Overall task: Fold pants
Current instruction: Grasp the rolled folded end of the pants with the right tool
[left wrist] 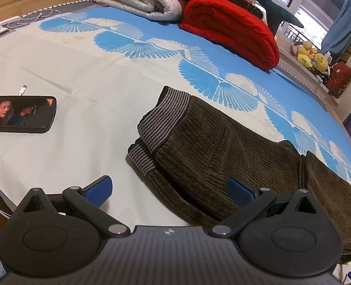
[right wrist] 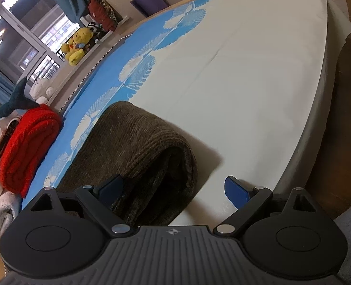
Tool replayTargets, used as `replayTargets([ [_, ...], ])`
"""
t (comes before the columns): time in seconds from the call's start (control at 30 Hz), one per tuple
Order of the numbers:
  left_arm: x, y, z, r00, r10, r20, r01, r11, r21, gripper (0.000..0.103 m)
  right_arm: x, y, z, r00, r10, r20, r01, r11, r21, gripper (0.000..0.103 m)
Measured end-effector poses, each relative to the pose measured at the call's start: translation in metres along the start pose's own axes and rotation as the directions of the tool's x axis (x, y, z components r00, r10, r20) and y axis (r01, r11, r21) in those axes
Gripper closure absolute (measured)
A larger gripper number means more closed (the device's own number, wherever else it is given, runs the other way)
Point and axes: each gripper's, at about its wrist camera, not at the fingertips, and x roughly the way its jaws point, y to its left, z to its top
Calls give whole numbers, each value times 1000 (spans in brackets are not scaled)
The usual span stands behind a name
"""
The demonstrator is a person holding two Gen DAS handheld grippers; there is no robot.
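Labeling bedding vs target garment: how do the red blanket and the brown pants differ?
The red blanket is bright and fuzzy; the brown pants are dark ribbed corduroy with a striped waistband. The blanket sits rolled thick at the bed's far edge; the pants lie flatter mid-bed, near both open grippers. The blanket leans against other bedding; the pants lie alone. Both are folded over.

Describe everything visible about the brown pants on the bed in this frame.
The pants are dark olive-brown, ribbed like corduroy, with a grey-and-black striped waistband. They lie already folded over on the bed sheet; the right wrist view shows the rounded fold edge. Both tongs, left and right, are open at its near edge, gripping nothing.
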Motion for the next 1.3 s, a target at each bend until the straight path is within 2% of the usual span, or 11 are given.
replayTargets([
  [0.33, 5, 3, 1, 999, 32, -17, -32, 999, -4, 0, -3, -12, 14, 998, 7, 65, -13, 995, 101, 10],
  [0.63, 13, 3, 6, 999, 44, -24, -44, 999, -11, 0, 22, 2, 16, 1000, 7, 16, -8, 997, 78, 10],
  [0.73, 15, 3, 7, 998, 61, -23, -61, 998, -7, 0, 37, 4, 11, 999, -18, -38, 22, 996, 92, 9],
  [0.83, 16, 4, 10, 996, 87, -4, -87, 996, -1, 0, 39, 13, 9, 999, -22, -35, 24, 999, 44, 9],
  [1.0, 14, 7, 20, 993, 117, 20, -117, 993, -4, 0, 41, 11, 12, 999, -8, -33, 11, 994, 106, 9],
  [1.1, 15, 10, 28, 993, 121, 13, -121, 993, -15, 0, 46, 14, 11, 1000, -21, -22, 23, 996, 83, 8],
  [1.13, 15, 11, 30, 992, 124, 7, -124, 992, -15, 0, 48, 18, 10, 999, -30, -21, 31, 998, 55, 12],
  [1.17, 17, 11, 32, 991, 131, 3, -131, 991, -11, 0, 48, 22, 9, 999, -30, -20, 31, 999, 29, 32],
  [1.2, 18, 11, 33, 990, 141, 0, -141, 990, -6, 0, 48, 23, 8, 999, -25, -25, 26, 1000, 18, 40],
  [1.23, 20, 11, 35, 989, 150, -2, -150, 989, -1, 0, 46, 22, 7, 999, -41, -20, 41, 999, 24, 53],
  [1.3, 24, 12, 38, 987, 163, -13, -163, 987, 11, 0, 43, 17, 7, 1000, -8, -24, 10, 998, 62, 61],
])
